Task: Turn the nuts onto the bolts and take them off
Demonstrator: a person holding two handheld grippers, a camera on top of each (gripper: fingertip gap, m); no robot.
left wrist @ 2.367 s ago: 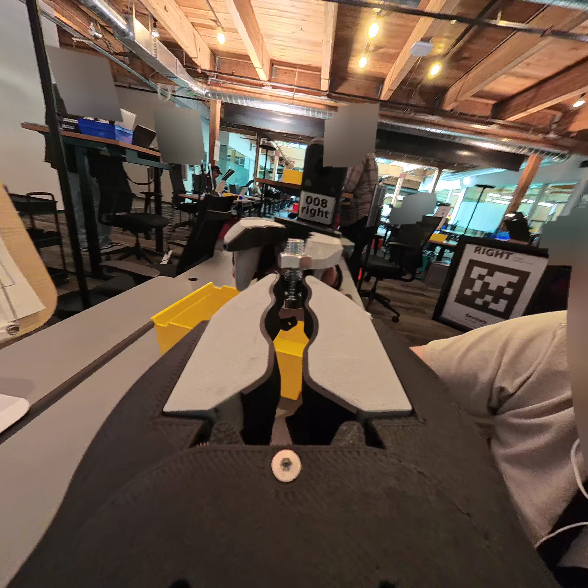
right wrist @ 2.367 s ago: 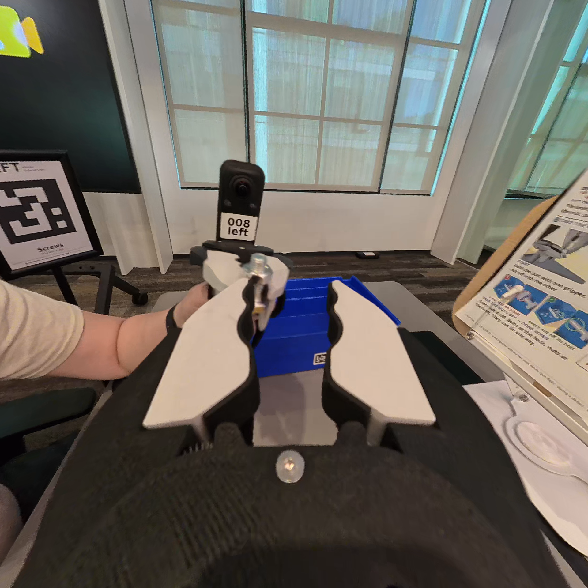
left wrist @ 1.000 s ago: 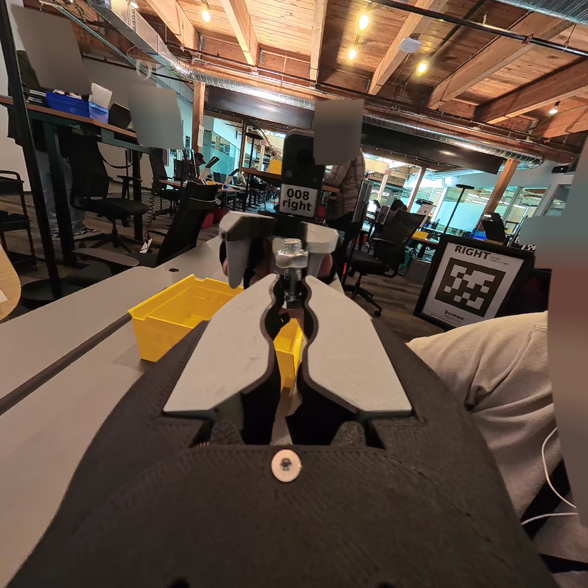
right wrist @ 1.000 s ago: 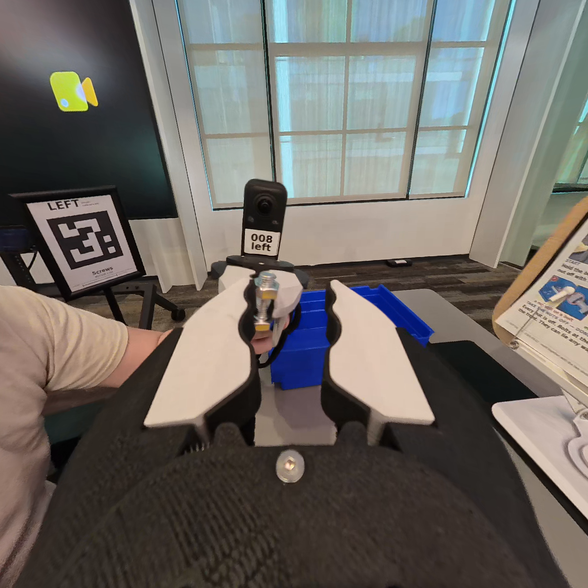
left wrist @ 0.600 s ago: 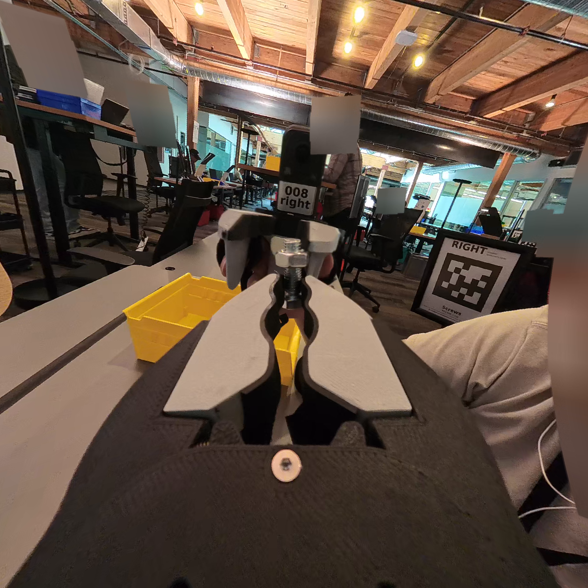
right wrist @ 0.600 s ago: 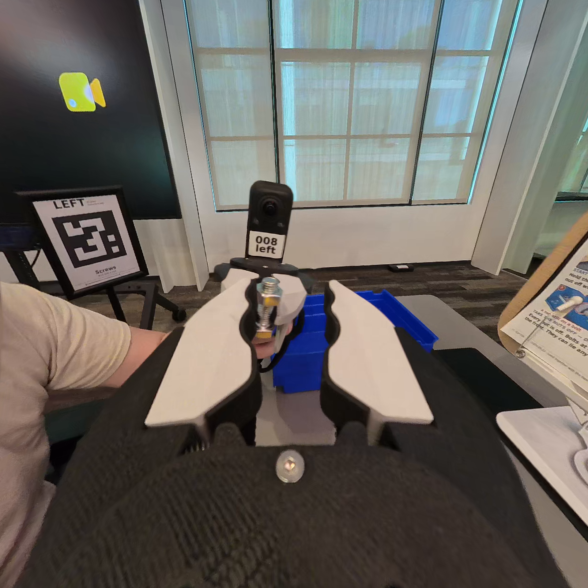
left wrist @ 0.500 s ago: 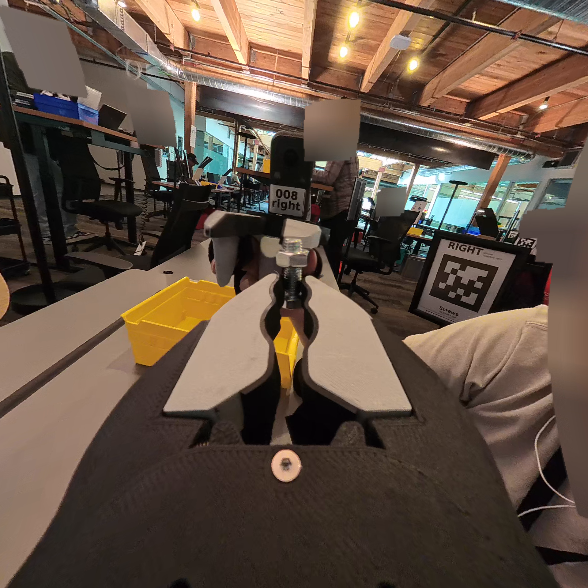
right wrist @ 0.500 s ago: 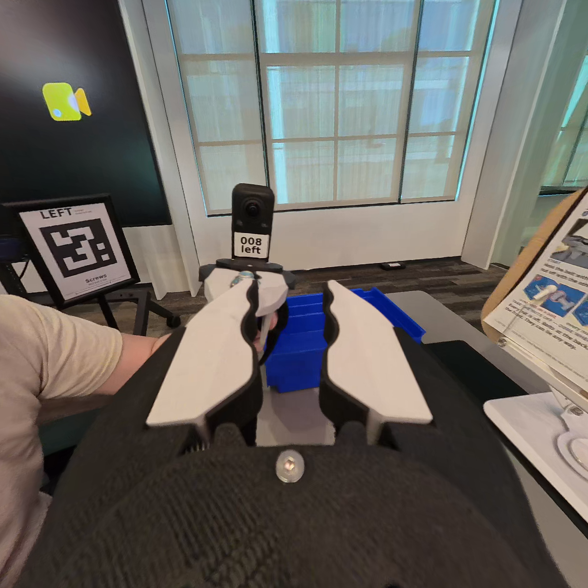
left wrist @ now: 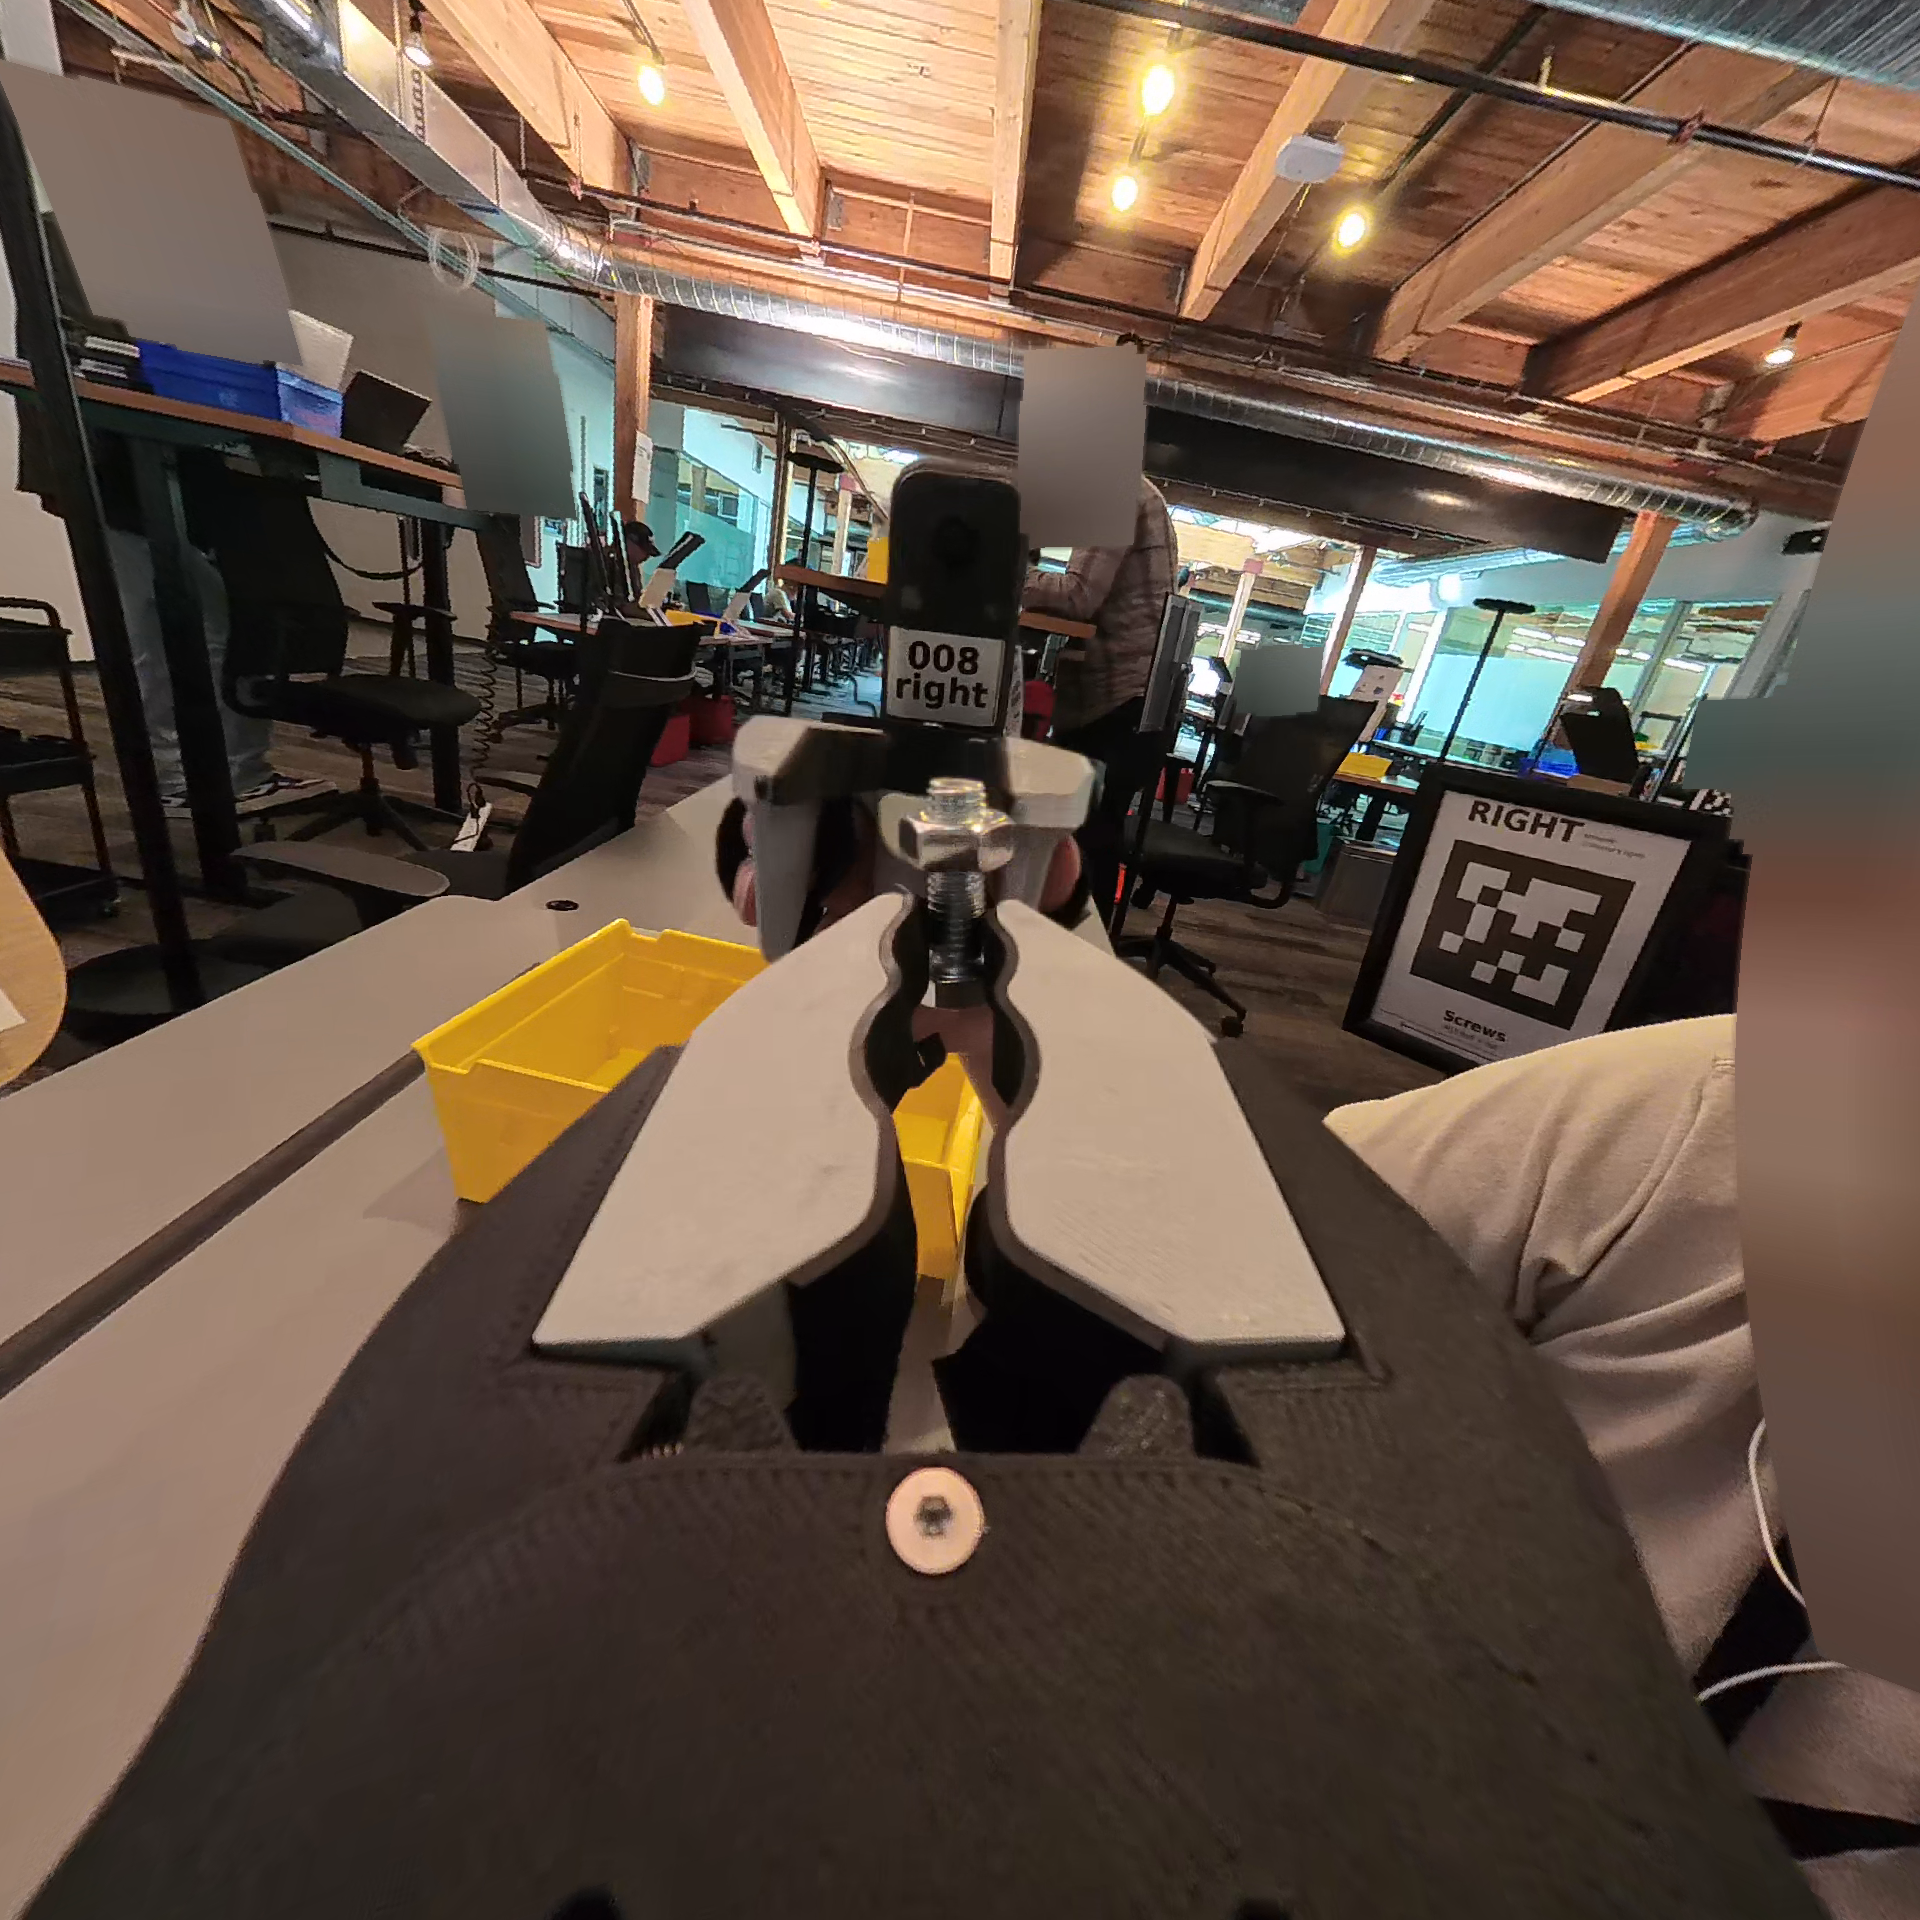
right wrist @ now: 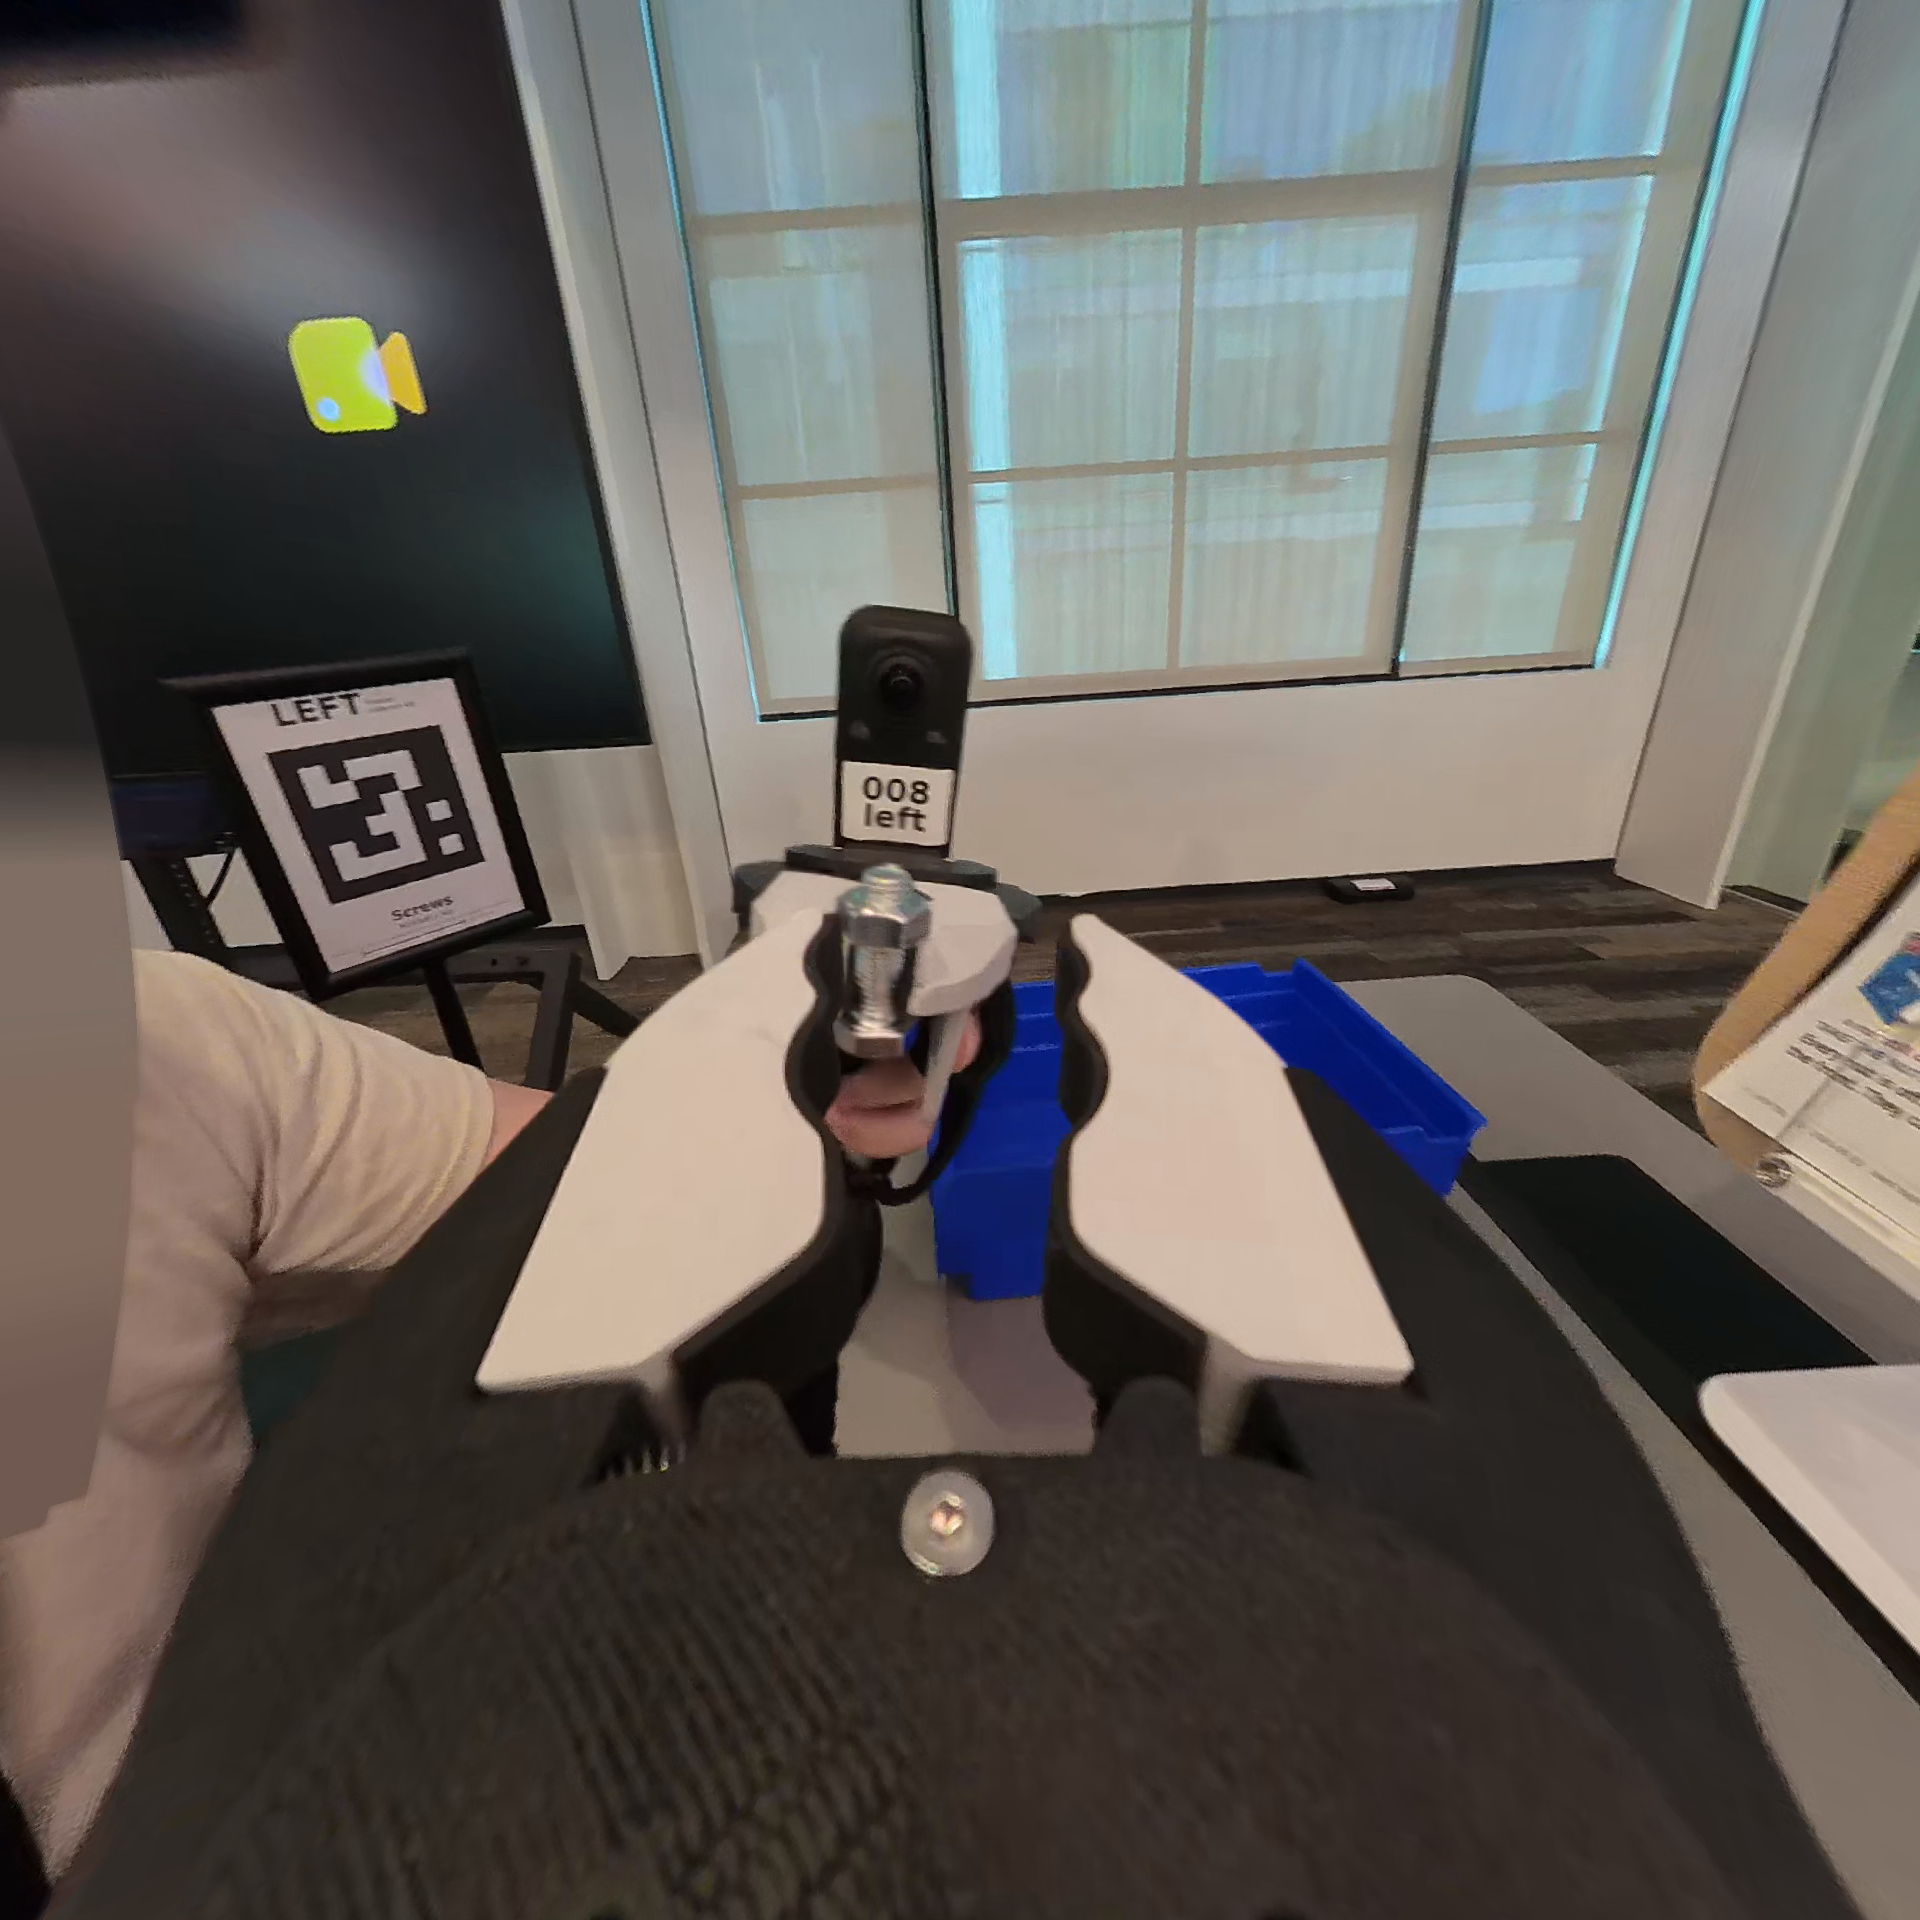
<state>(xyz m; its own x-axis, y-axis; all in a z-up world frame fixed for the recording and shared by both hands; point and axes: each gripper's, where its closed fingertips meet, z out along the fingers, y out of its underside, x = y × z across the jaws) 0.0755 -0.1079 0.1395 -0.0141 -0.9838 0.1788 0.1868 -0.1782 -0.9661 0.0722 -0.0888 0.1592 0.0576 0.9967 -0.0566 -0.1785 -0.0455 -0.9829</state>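
Left gripper (left wrist: 951, 961) clenched on bolt (left wrist: 954, 935), nut (left wrist: 954, 840) near top; right gripper (right wrist: 940, 971) released.

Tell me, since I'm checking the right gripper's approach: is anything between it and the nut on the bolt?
Nothing visible. The right gripper is open, and the nut sits at its left finger's tip. The bolt stands upright, clamped in the left gripper.
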